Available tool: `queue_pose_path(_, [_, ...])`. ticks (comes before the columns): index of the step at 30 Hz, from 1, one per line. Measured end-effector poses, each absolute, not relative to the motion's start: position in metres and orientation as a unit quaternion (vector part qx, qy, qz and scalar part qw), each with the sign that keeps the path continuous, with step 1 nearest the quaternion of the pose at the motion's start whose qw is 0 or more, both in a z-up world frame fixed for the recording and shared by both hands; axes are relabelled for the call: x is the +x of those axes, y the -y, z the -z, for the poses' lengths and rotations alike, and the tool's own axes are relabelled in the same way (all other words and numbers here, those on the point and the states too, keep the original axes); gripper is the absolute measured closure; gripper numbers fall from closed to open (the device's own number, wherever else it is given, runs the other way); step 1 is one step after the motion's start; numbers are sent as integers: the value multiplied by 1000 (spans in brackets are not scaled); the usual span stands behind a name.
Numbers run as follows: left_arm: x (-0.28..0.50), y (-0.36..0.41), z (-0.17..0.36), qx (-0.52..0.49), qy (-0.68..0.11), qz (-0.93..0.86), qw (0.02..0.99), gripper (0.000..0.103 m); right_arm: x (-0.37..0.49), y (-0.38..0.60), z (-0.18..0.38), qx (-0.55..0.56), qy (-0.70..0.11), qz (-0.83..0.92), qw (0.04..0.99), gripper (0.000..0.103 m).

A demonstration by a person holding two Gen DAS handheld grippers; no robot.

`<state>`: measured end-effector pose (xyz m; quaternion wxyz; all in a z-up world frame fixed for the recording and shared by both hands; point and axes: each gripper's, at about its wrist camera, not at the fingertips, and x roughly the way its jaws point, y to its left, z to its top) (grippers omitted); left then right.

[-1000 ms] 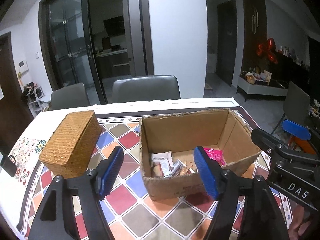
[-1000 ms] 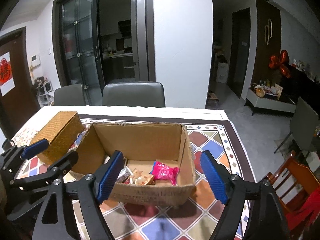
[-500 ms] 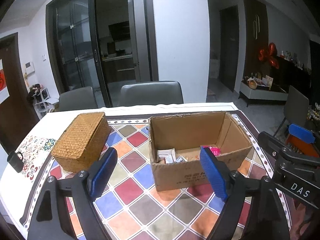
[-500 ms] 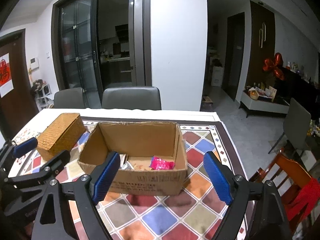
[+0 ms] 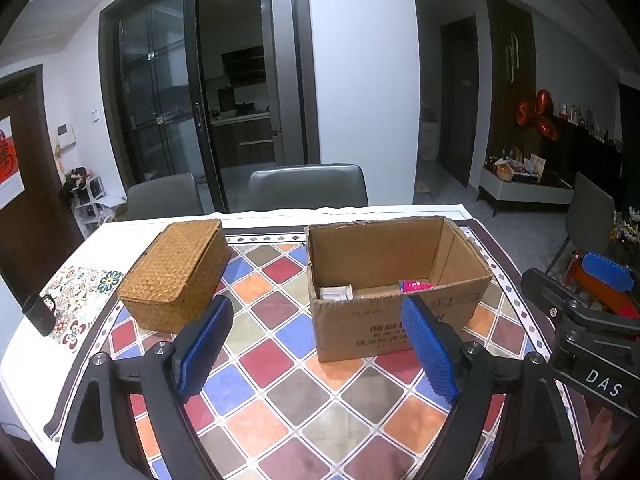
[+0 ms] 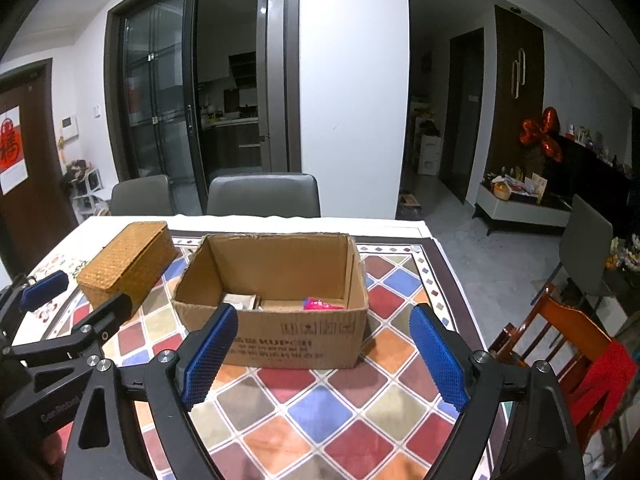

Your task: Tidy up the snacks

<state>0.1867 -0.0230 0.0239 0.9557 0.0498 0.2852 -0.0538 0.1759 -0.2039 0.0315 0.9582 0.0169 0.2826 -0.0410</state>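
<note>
A: Snacks lie in the cardboard box ahead of both hand-held grippers; the wicker box sits closed, ahead-left.

B: Left hand-held gripper and right hand-held gripper: both spread wide, empty. Sorted or not, can't tell.

Dining room, dim artificial light. White pillar wall at centre; dark-framed sliding glass doors to its left, kitchen visible beyond. Two grey chairs behind the table, which carries a multicoloured diamond-pattern cloth. Grey tiled floor. Wooden chair at right. Red balloons on the dark sideboard.
</note>
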Motion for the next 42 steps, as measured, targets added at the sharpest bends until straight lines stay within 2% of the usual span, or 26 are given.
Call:
queue_pose_path(26, [108, 11, -21, 50, -278, 54, 958, 16, 94, 197, -31, 23, -273, 46, 961, 14])
queue_pose_path(42, [56, 6, -5, 51, -288, 60, 954, 16, 43, 194, -11, 25, -280, 55, 958, 14])
